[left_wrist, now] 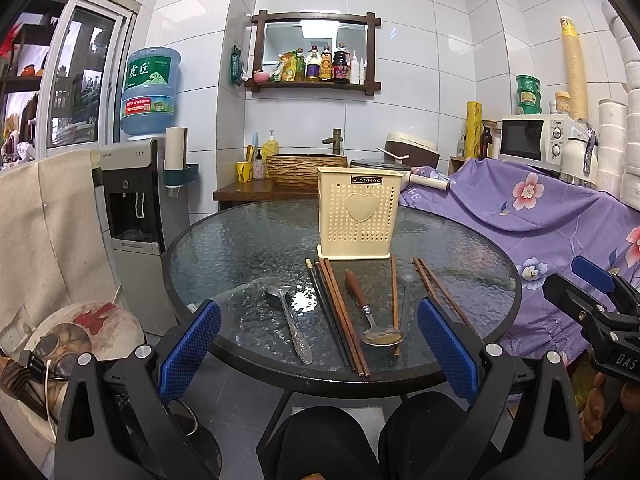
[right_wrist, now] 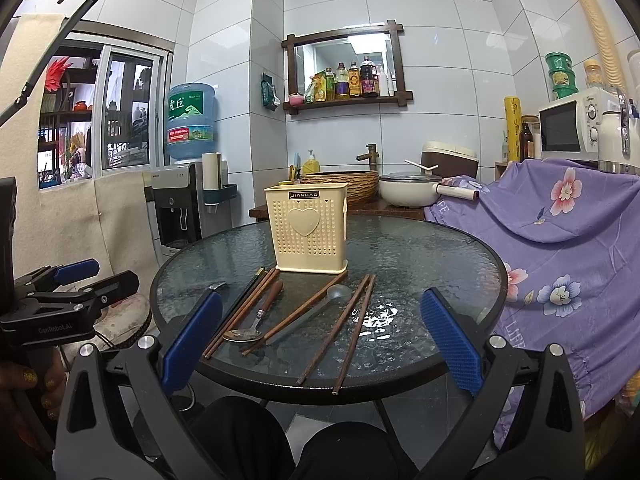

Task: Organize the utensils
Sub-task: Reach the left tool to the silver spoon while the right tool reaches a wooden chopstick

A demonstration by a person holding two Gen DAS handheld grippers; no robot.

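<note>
Left wrist view: the left gripper (left_wrist: pixel 318 344) hangs at bottom centre, fingers wide apart, empty. On the glass table (left_wrist: pixel 224 240) the holder (left_wrist: pixel 359 218) stands mid-frame, with a ladle (left_wrist: pixel 289 320), chopsticks (left_wrist: pixel 340 312) and spoon (left_wrist: pixel 374 316) spread below it.

Right wrist view: the right gripper (right_wrist: pixel 320 340) is likewise spread and empty at bottom centre. Chopsticks (right_wrist: pixel 344 328) lie lower centre, thin, stiff, light, probably slippery on glass; pinch mid-shaft.

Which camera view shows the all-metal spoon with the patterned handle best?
The left wrist view: the all-metal spoon lies fully visible, bowl to handle end, on the round glass table. In the right wrist view, only its bowl tip shows behind a blue pad.
</note>
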